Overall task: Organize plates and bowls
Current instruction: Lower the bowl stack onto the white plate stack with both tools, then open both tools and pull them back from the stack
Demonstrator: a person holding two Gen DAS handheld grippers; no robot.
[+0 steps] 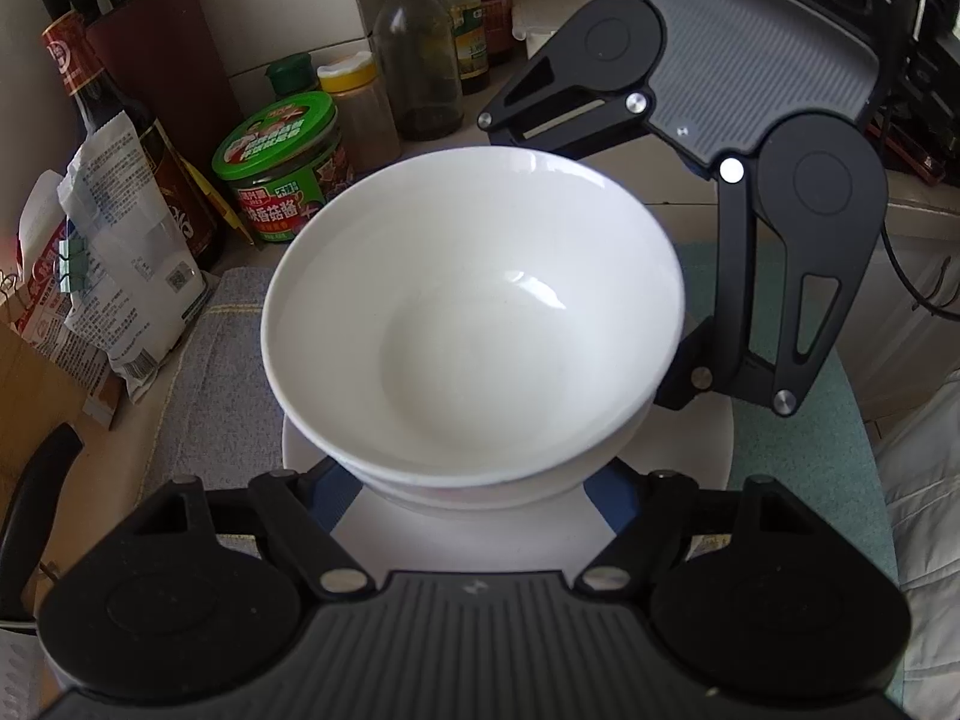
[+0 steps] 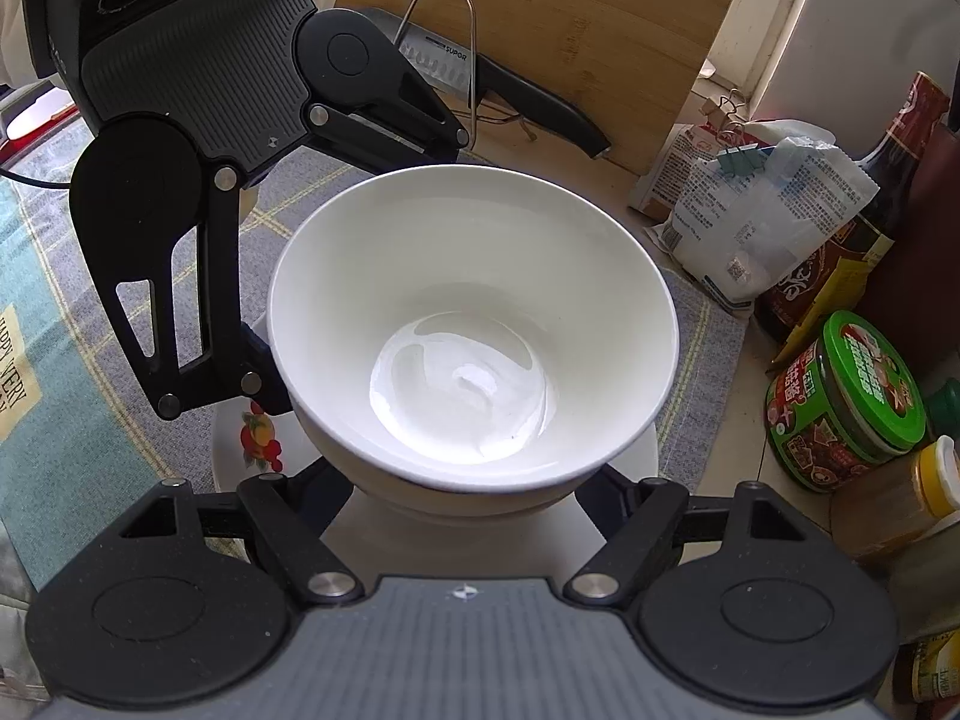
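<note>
Both sets of jaws grasp the glossy round white bowl [image 1: 474,312] — left gripper [image 1: 474,492], right gripper [image 2: 474,492].

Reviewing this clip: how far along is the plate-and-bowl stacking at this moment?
Done: a lower bowl sits on the plate. In hand: the left gripper and right gripper both clamp the top bowl, nested in that lower bowl. Left: releasing.

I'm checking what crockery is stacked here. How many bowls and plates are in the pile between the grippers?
Bowls: 2, top bowl nested in a lower bowl
Plates: 1, plate underneath
Total: 3
</note>
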